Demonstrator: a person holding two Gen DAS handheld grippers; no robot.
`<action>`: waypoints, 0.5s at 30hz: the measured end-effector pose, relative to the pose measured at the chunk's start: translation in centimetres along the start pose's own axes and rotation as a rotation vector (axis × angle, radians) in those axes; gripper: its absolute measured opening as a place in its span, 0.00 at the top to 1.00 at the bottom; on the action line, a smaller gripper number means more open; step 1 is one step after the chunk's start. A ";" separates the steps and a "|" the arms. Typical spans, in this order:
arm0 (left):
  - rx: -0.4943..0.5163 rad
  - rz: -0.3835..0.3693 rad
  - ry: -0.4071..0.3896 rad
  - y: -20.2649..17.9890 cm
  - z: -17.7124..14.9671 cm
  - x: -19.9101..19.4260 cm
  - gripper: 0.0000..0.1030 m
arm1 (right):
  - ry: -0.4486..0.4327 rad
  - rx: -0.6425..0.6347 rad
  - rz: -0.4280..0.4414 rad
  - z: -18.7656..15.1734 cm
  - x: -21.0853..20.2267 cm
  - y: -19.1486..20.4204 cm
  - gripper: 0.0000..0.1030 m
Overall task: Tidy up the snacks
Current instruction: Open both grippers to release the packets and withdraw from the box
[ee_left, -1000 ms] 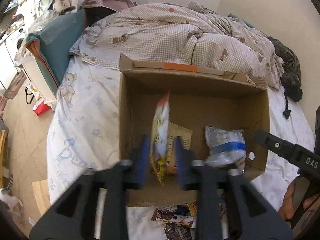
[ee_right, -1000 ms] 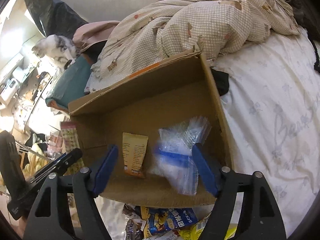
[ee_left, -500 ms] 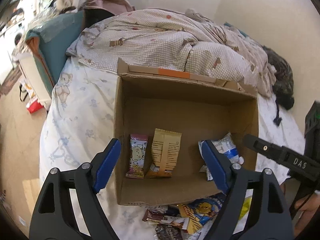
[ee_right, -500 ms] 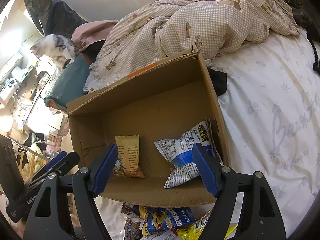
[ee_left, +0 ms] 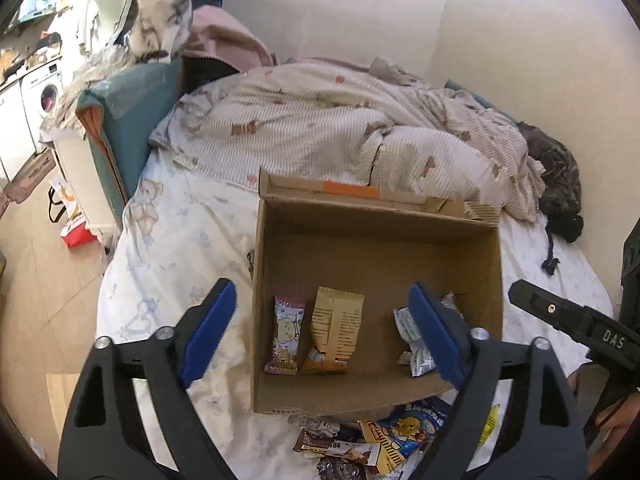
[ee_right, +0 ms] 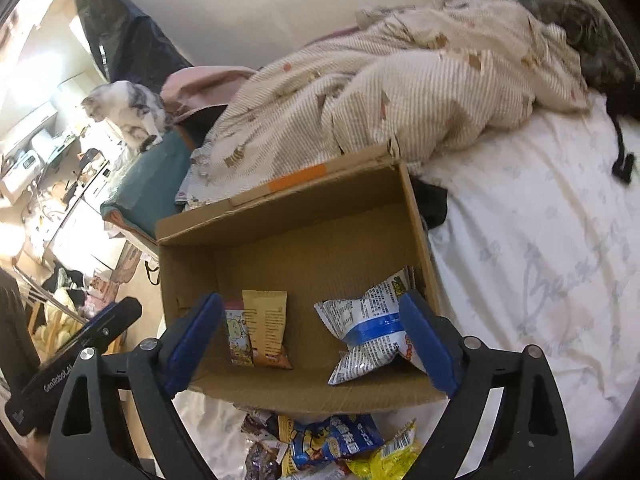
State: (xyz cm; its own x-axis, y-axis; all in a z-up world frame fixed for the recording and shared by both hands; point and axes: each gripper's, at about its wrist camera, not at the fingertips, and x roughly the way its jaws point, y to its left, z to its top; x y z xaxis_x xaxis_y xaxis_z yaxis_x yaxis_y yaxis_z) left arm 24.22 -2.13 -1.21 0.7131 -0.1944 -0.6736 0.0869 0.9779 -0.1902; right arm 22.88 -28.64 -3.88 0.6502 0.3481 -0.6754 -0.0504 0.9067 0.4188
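Snacks sit partly inside an open brown cardboard box [ee_left: 376, 248] resting on the bed's white printed sheet [ee_left: 180, 248], with a rumpled beige checked duvet [ee_left: 340, 128] beyond it at 12 o'clock

Inside the box, seen from the left wrist, a white and blue crinkled snack bag [ee_right: 368, 324] lies at 3 o'clock against the right wall, a tan flat snack packet [ee_left: 336, 330] lies near the middle of the floor, and a small pink cartoon-printed packet [ee_left: 285, 336] lies just beside it at 9 o'clock, touching or nearly so

Outside the box at 6 o'clock, a loose pile of mixed snack packets [ee_right: 328, 444] lies on the sheet, blue, yellow and brown wrappers overlapping

The left gripper [ee_left: 320, 332] hangs over the near half of the box, blue pads spread wide and holding nothing. The right gripper [ee_right: 316, 340] hangs likewise over the near edge, spread wide and empty

A grey and white cat [ee_left: 160, 8] sits on a teal cushion at 10 o'clock
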 end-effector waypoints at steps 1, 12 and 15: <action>-0.003 -0.011 -0.007 0.0 0.0 -0.4 0.12 | -0.009 -0.002 -0.001 -0.3 -0.8 0.1 0.10; 0.044 -0.013 -0.091 0.0 -2.1 -6.8 0.08 | -0.028 -0.021 -0.025 -3.9 -5.7 0.2 0.10; 0.031 0.008 -0.072 0.5 -3.0 -7.7 0.08 | -0.019 -0.016 -0.024 -5.0 -6.5 0.2 0.10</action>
State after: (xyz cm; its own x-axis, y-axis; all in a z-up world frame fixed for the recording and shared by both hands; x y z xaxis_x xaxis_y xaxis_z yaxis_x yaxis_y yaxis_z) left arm 16.64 -0.40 1.75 0.7621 -0.1812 -0.6216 0.1017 0.9816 -0.1615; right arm 14.82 -29.55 -2.45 0.6655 0.3218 -0.6734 -0.0471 0.9186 0.3925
